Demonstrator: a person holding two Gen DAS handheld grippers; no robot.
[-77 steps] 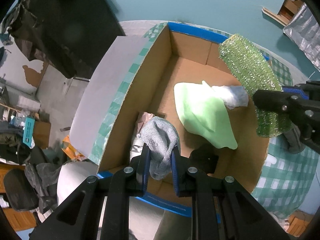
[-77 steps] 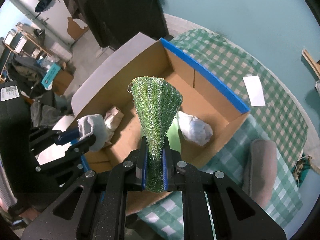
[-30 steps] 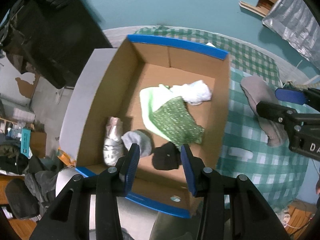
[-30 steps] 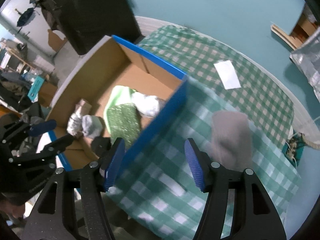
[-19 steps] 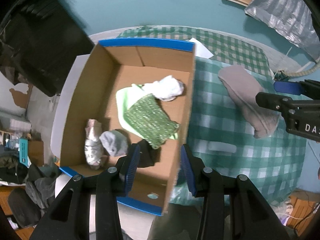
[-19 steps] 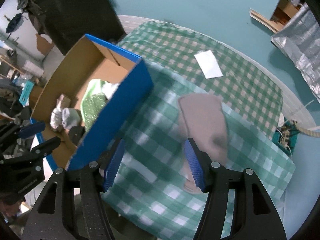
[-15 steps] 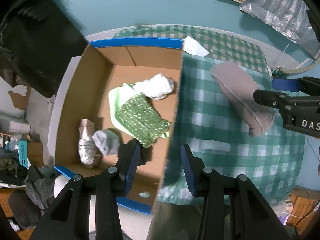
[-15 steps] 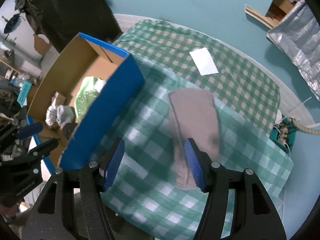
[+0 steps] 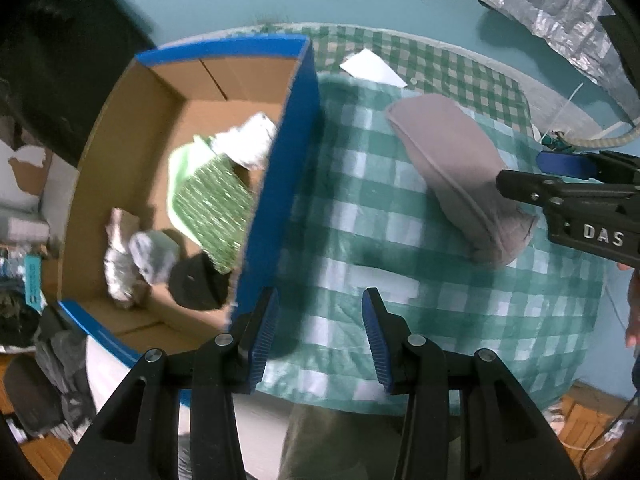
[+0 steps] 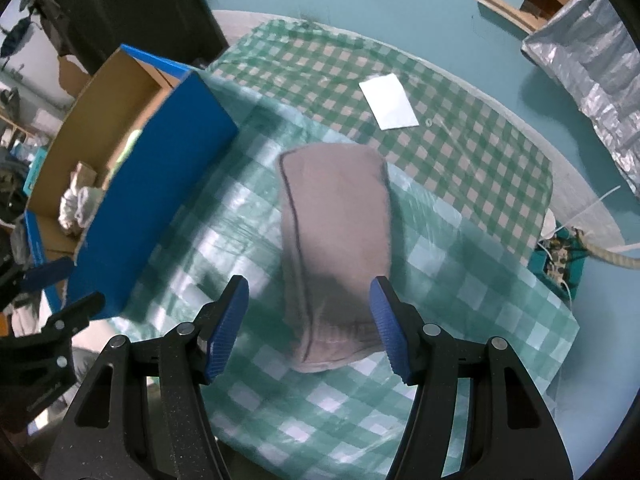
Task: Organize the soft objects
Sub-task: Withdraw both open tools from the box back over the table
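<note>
Green checked tablecloth (image 9: pixel 400 248) over the table, teal floor beyond. Blue cardboard box (image 9: pixel 276 184) holds a green mesh scrubber (image 9: pixel 212 208), pale green cloth (image 9: pixel 180 168), white bundle (image 9: pixel 244 144), grey sock (image 9: pixel 154 256), black item (image 9: pixel 196 284). My left gripper (image 9: pixel 318 332) and right gripper (image 10: pixel 308 320) both gape wide, empty; grey folded cloth (image 10: pixel 336 240) lies on the tablecloth beside the box.

— Your light is dim and cool, giving everything a teal cast. How sharp are your views?

— Your blue box (image 9: pixel 276 184) and the checked cloth (image 10: pixel 256 216) beside it smear with motion blur, while your grey pad (image 10: pixel 340 240) casts a soft shadow. Your fisheye lenses bow every edge, black corners ring both views, and the foil sheet (image 9: pixel 560 12) glints faintly.
</note>
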